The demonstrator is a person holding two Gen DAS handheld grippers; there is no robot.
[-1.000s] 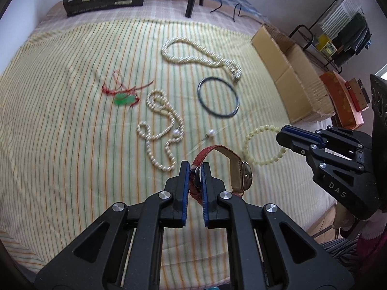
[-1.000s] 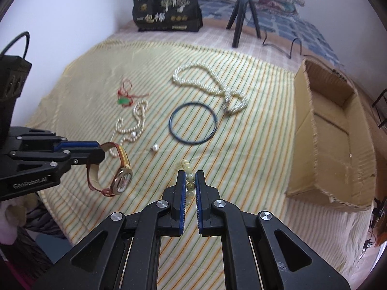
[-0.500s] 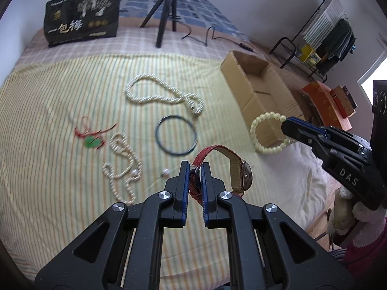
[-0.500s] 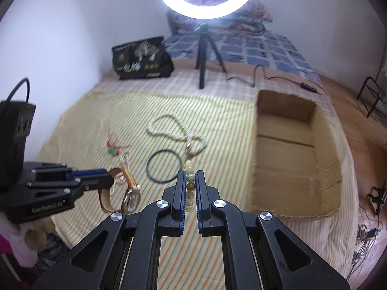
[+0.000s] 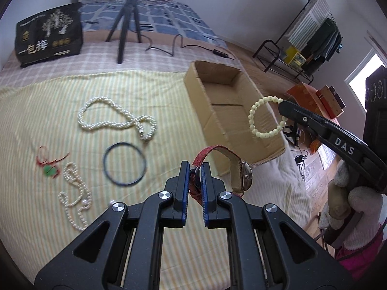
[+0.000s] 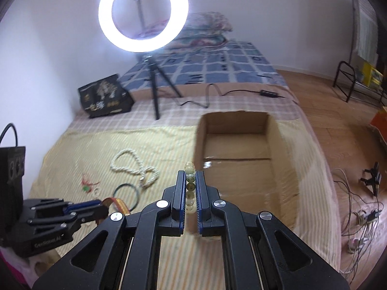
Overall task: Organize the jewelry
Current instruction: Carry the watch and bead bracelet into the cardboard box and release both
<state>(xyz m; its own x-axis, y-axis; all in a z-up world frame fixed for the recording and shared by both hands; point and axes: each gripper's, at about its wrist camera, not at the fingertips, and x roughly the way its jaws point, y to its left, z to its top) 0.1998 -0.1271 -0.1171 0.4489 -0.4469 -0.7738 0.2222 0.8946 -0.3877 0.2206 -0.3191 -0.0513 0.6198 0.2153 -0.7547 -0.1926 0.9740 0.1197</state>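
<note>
The left hand-held gripper (image 5: 195,176) is closed on the red strap of a wristwatch (image 5: 238,175), held above the striped bedspread (image 5: 48,111). The right hand-held gripper (image 6: 191,188) is clamped on a pale bead bracelet (image 6: 190,186), held in the air before the open cardboard box (image 6: 235,145) on the bed.

A ring light (image 6: 143,13) glares white, blowing out its surroundings. Daylight enters by a window (image 5: 365,71). Both fisheye views bend strongly, corners vignetted black; the striped bedspread (image 6: 154,142) looks motion-blurred.
</note>
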